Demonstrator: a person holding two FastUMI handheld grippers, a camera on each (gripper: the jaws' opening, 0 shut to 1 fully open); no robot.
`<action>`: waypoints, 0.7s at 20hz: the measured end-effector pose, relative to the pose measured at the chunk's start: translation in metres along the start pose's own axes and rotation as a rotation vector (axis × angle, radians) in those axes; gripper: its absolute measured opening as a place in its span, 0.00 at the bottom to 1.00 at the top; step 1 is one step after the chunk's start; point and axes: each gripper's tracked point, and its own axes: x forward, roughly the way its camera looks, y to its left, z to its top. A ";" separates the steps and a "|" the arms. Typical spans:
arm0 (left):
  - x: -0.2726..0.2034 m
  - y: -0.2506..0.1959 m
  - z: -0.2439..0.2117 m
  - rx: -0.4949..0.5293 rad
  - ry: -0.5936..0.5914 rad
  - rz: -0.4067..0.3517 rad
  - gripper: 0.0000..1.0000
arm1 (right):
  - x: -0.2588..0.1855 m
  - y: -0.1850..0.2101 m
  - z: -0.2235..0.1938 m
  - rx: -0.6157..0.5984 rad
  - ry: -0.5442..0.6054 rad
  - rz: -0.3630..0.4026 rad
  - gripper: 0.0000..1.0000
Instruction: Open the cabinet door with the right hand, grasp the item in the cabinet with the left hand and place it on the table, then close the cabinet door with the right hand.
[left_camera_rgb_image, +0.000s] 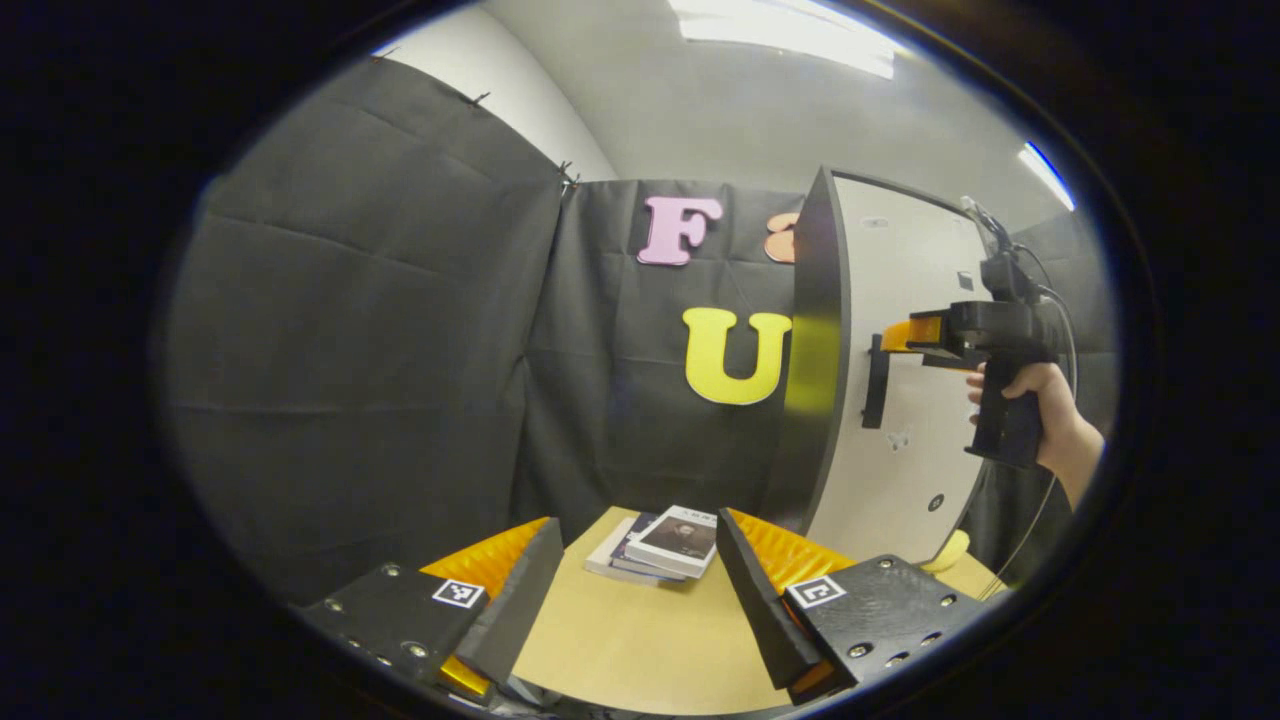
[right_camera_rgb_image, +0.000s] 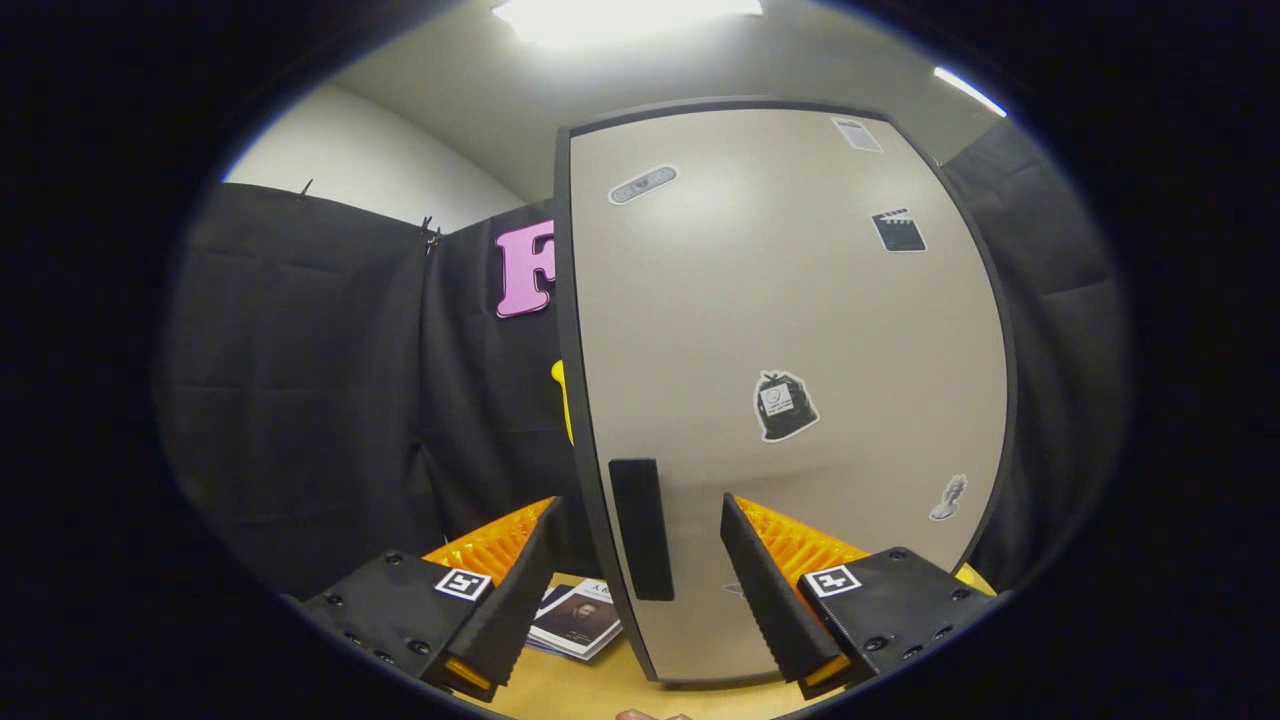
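The cabinet door (right_camera_rgb_image: 790, 400) is standing shut or nearly so, and the right tool (right_camera_rgb_image: 640, 600) is sitting wide apart with the dark upright handle (right_camera_rgb_image: 640, 528) framed between its fingers, not yet pressed by either one; so I am judging the step in hand to be the taking of the handle before the door is swung out. In the left gripper view the right tool (left_camera_rgb_image: 905, 335) is reaching the handle (left_camera_rgb_image: 876, 380) from the front, held by a hand (left_camera_rgb_image: 1045, 400) at its grip. To do this well, the fingers should be closing squarely across the narrow width of the bar, near its middle, and the pull should be following the arc of the hinge rather than dragging straight back, lest the light cabinet slide on the tabletop (left_camera_rgb_image: 640, 640). The handle's long axis is running vertically, near the door's left edge as the right gripper view shows it, so the hinge probably lies on the opposite side. The door itself is tall and upright, facing the person. The item inside is hidden behind the door and I cannot tell what it is. The left tool (left_camera_rgb_image: 640, 590) is hanging open and empty over the tabletop's near edge, with a small stack of books (left_camera_rgb_image: 665, 545) lying flat beyond it, toward the far edge beside the cabinet's foot.
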 end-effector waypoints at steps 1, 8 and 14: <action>0.002 0.005 0.001 0.013 -0.006 0.007 0.91 | 0.006 0.001 -0.003 -0.011 0.005 -0.007 0.98; 0.002 0.013 -0.010 -0.005 0.009 0.025 0.96 | 0.044 -0.005 -0.025 -0.052 0.060 -0.110 0.93; -0.006 0.035 -0.025 -0.009 0.043 0.064 0.93 | 0.055 0.000 -0.039 -0.098 0.101 -0.113 0.67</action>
